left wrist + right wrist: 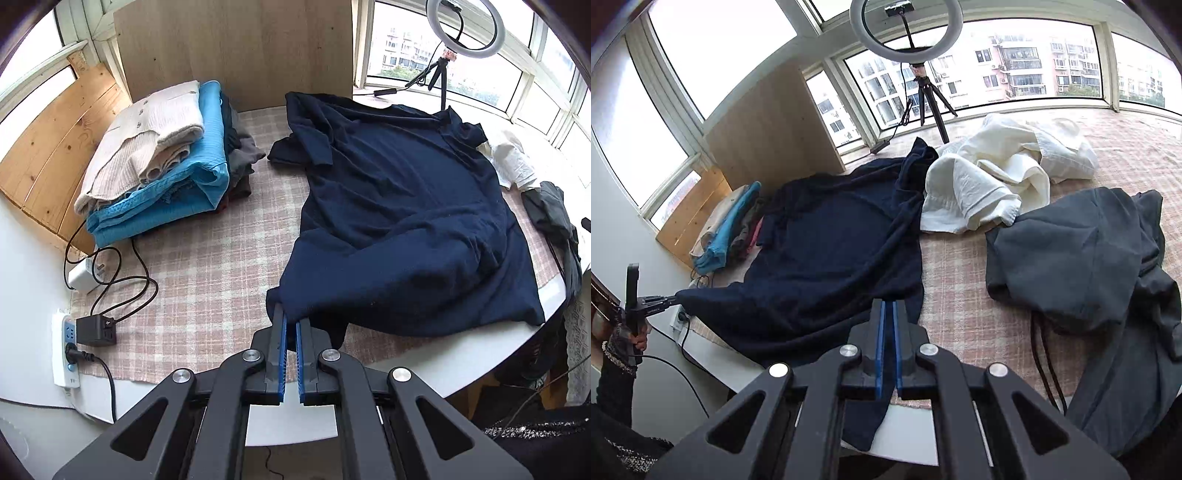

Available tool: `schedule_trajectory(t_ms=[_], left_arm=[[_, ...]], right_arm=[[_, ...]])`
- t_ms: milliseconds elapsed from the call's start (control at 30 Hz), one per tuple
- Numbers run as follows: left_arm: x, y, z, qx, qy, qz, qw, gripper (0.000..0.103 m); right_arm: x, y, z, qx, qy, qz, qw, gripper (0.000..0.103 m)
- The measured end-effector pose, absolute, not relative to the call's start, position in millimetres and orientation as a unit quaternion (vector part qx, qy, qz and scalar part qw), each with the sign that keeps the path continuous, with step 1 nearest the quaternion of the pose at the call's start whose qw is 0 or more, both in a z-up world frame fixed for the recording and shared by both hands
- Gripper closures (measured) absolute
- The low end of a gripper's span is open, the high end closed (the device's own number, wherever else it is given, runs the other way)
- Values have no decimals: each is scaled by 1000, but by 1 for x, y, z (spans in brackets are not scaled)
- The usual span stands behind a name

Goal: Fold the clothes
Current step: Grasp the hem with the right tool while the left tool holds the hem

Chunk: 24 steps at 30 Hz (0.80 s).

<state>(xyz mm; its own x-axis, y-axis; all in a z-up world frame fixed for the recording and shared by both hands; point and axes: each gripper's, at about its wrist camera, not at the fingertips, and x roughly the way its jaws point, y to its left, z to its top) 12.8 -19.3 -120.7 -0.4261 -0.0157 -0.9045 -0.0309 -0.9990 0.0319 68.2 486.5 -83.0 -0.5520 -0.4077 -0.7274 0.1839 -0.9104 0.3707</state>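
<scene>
A navy T-shirt [406,206] lies spread on the pink checked cloth [207,266], collar toward the window. My left gripper [291,319] is shut on the near-left corner of its hem, which is lifted slightly off the cloth. In the right wrist view the same shirt [831,251] stretches from the left gripper [674,297], held by a hand, across to my right gripper [888,306]. The right gripper is shut on the hem's other end, and a flap of navy fabric hangs below it over the table edge.
A stack of folded clothes [159,166] sits at the back left. A crumpled white garment [990,181] and a dark grey garment [1071,258] lie to the right. A ring light on a tripod [908,26] stands by the window. A power strip [64,347] with cables lies at the left edge.
</scene>
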Motion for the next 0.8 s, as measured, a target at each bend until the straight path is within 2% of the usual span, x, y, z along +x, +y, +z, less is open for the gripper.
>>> schedule_trajectory(t_ms=[33,67,133,300,367,433,500,600,800], left_arm=[[11,-17,-125,-541,23,841,10,100],[11,-16,-129,-545,23,838,15,100],[11,-14,-137,-554,22,832,22,100],[12,-6,-153,-569,15,821,38,100],[12,-3,-157,-574,17,818,42,100],[11,-1,-159,-576,19,816,46,100],[12,-2,-157,-576,24,815,45,100],[13,-4,-152,-578,32,815,43,100],[33,-1,-130,-591,52,801,75,99]], right_arm=[[73,478,-96,461,-120,-862,174,88],[77,470,-110,480,-113,-852,179,75],[86,453,-136,516,-100,-830,187,57],[112,411,-187,574,-56,-792,200,56],[118,395,-195,575,-13,-794,196,56],[119,386,-197,560,24,-805,195,58],[117,385,-193,546,28,-814,198,98],[111,398,-172,521,-3,-828,207,97],[117,456,-82,472,-79,-856,193,98]])
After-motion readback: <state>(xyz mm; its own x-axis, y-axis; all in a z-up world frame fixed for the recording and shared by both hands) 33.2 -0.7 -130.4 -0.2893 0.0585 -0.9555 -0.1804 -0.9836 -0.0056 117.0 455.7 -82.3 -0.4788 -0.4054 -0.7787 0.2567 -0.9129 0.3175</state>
